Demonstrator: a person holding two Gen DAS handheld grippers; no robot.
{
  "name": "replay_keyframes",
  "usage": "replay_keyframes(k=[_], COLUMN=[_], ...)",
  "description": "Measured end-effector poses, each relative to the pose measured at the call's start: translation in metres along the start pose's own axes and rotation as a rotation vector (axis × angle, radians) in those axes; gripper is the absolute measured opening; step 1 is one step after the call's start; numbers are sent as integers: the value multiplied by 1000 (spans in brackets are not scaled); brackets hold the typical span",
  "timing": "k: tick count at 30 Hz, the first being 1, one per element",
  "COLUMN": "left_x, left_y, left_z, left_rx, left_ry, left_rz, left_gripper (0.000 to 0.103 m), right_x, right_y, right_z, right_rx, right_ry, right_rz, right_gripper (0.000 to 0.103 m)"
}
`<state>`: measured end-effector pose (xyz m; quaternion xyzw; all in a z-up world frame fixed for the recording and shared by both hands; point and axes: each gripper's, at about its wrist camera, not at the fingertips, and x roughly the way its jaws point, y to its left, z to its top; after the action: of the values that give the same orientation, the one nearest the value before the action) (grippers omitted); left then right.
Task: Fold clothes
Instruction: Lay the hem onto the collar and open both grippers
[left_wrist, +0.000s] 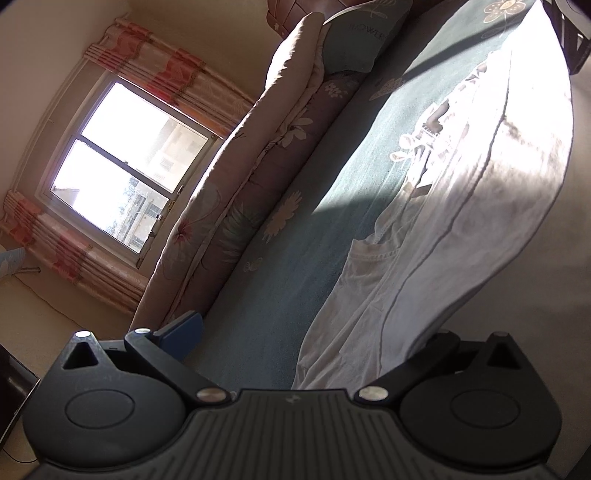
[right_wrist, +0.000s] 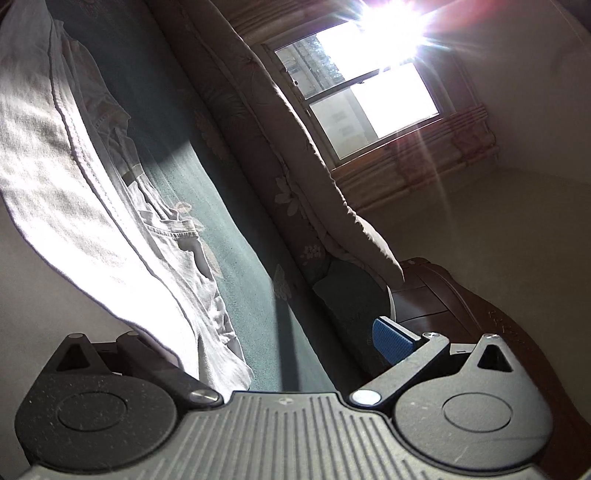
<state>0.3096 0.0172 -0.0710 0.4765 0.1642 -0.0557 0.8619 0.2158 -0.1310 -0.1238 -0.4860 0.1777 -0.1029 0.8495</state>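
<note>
Shirt (left_wrist: 461, 206), white and thin, lies stretched along the bed's edge, sunlit over most of its length. In the left wrist view it runs ahead of the left gripper (left_wrist: 306, 332) and to that gripper's right, its near end draping over the right-hand finger so that this finger's tip is hidden; a ribbed hem or collar band sits partway up the cloth. The left-hand finger (left_wrist: 184, 332), with its blue pad, stands clear of the cloth, well apart from the other, so the jaws look wide, though whether the hidden finger touches the cloth I cannot tell.

In the right wrist view the shirt (right_wrist: 74, 177) runs ahead and to the left of the right gripper (right_wrist: 280, 343), its near end falling over the left-hand finger. The blue-padded finger (right_wrist: 391, 339) stands far to the right, free of cloth; jaws wide here too.

Under the shirt is a teal sheet (left_wrist: 288, 280) with pale flower prints. Beyond it, a rolled floral quilt (left_wrist: 236, 177) lies along the bed's far side, with a pillow (left_wrist: 354, 40) at its end. Past the quilt a window (left_wrist: 125, 162) glares bright, with pink-striped curtains (left_wrist: 166, 70) gathered beside it. A dark wooden headboard (right_wrist: 461, 302) shows just beyond the right gripper's blue pad.
</note>
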Motion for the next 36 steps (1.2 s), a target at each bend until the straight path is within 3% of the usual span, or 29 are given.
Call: replay_keyframes(k=[9,15,19,23,30,36], left_x=[38,13,-5,-1,33,87], left_y=[-19,-19,-18,-13,15,15], left_z=[-9,-17,-23,-22,-7,3], left_rx=[-15,-29,-70,-95,-156,-189], left_ry=[69,73,76,88,61,123], left_rz=[-76,-85,-139,-124,-86,-109], left_gripper=[102,102,102,102,102,103], right_x=[43,19,-7,-8,17,72], right_y=[31,21,18,14,-11,-8], right_z=[0,-13,-30,-38,-21,-18], right_rx=[1,58,76,111,118,118], right_ry=[68,111,119,127,73,116], right_rz=[55,79,125,142,80,93], right_gripper=[103,103,103,103,103,103])
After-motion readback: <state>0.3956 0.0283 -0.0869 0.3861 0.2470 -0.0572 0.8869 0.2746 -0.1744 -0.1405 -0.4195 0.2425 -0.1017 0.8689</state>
